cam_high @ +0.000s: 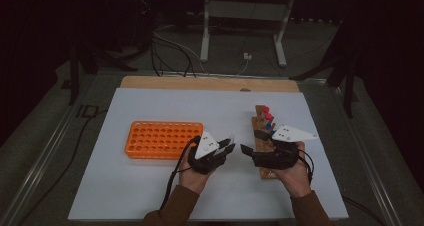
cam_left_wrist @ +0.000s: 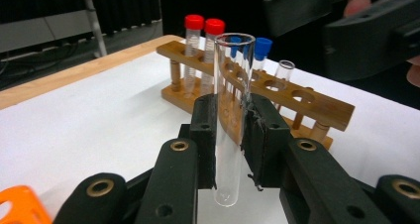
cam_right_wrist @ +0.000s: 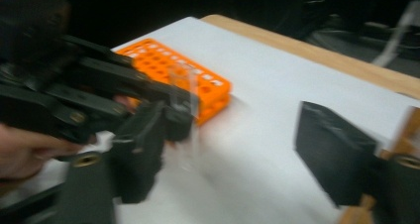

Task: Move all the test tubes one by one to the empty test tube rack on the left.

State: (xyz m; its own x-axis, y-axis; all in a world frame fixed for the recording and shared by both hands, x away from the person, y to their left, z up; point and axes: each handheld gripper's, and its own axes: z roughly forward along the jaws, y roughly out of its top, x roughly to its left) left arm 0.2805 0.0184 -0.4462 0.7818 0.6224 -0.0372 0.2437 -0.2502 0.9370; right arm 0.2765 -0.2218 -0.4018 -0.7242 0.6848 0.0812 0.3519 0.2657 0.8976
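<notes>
The left gripper [cam_left_wrist: 229, 144] clamps an upright tube [cam_left_wrist: 232, 115]; the open right gripper [cam_right_wrist: 233, 149] should keep clear toward 3 o'clock.

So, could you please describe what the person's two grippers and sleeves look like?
Both the left gripper and the right gripper are black, with jointed links, brass-coloured rivets and flat black pads. Each carries a pale grey three-cornered plate and trails a dark cable. The person wears brown sleeves.

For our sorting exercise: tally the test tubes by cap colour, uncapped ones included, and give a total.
Red-capped tubes: 2
Blue-capped tubes: 2
Uncapped tubes: 2, one in the wooden rack, one clamped in the left gripper
Total: 6
</notes>
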